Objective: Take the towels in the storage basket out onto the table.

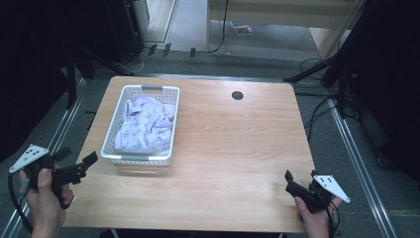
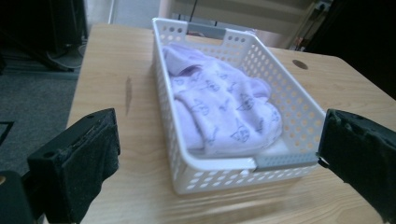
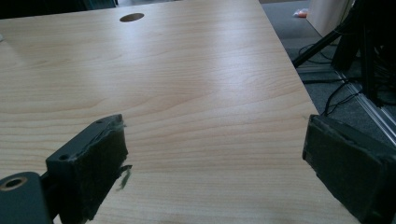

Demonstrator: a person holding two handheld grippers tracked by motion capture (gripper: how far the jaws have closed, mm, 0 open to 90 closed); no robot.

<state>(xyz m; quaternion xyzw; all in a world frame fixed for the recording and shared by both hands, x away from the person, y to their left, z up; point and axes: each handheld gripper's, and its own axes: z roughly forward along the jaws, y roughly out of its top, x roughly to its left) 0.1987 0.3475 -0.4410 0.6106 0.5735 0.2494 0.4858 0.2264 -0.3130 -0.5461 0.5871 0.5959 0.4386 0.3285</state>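
The cloth (image 1: 146, 125), pale lilac with small dark prints, lies bunched inside the white basket (image 1: 111, 130), heaped toward the basket's near end and spilling up its left wall; nothing holds it. Basket sits on the table (image 1: 233, 144), left of the round cable hole (image 1: 237, 95). Left gripper (image 1: 79, 167) hovers just off the basket's near-left corner, jaws spread, nothing between them; in the left gripper view the basket's near rim (image 2: 280, 161) sits right in front of the jaws. Right gripper (image 1: 299, 183) is well apart from the basket, over bare wood at the near-right edge, jaws spread too and empty. Risks, as I judge them: the left jaws going in low could catch the rim or perforated wall instead of cloth and drag or tip the light basket. A pinch on the top fold alone may lift one layer, and the rest could snag on the wall holes or pull the basket along. With the right gripper this far off, nothing braces the basket. Cloth is limp, so it could slip from a shallow pinch.
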